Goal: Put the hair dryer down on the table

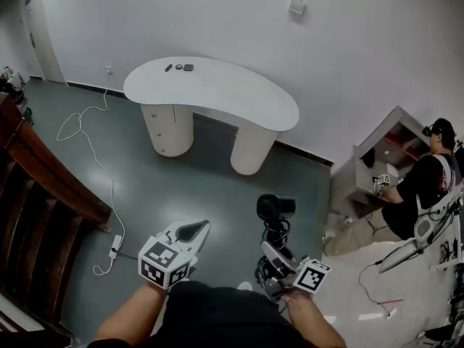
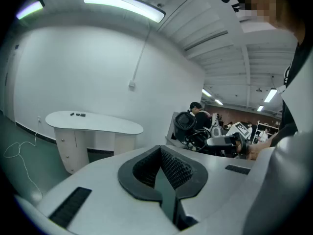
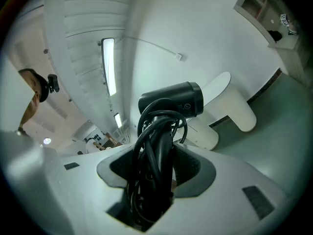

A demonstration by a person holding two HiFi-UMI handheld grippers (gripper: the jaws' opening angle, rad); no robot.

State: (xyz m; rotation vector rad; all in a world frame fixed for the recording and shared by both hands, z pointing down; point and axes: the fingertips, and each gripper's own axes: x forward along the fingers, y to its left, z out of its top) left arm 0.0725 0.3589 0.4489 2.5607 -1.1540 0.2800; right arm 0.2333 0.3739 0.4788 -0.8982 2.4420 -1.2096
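Note:
A black hair dryer (image 1: 275,207) with its cord wound round the handle stands upright in my right gripper (image 1: 274,256), which is shut on the handle. In the right gripper view the dryer's head (image 3: 176,102) rises above the jaws and the coiled cord fills the gap between them (image 3: 159,155). My left gripper (image 1: 192,230) hangs level beside it, shut with nothing in it (image 2: 161,153). The white kidney-shaped table (image 1: 217,93) stands well ahead across the grey-green floor, far from both grippers. In the left gripper view the dryer (image 2: 185,124) shows to the right.
Small dark items (image 1: 179,67) lie at the table's far left end. A white cable (image 1: 94,158) trails over the floor on the left beside dark wooden furniture (image 1: 36,187). A person (image 1: 413,194) sits at a grey shelf unit (image 1: 384,151) on the right.

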